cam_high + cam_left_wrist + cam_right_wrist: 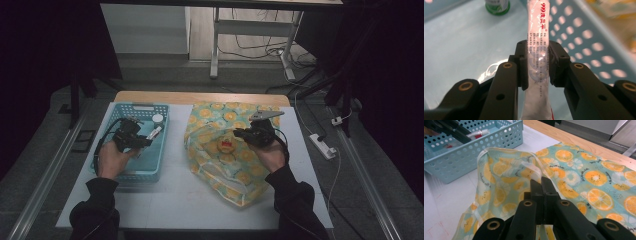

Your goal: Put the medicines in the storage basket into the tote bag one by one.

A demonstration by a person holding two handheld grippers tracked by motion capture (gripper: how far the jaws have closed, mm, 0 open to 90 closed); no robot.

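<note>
Ointment tube (537, 50) clamped mid-length by left tool (538, 63) above blue basket (584, 32); right tool (541, 186), pinched shut on bag (574, 177) rim, should hold the mouth open.

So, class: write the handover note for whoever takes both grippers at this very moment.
Left gripper: shut on the white tube, held above the floor of the blue basket.
Right gripper: shut on the rim of the orange-print bag, holding its mouth up.
Where things are: basket on the left of the table, bag beside it on the right; a green-capped bottle lies in the basket.
Done: tube gripped, bag held open.
Left, probably: carry the tube into the bag, release, then fetch the bottle.
</note>
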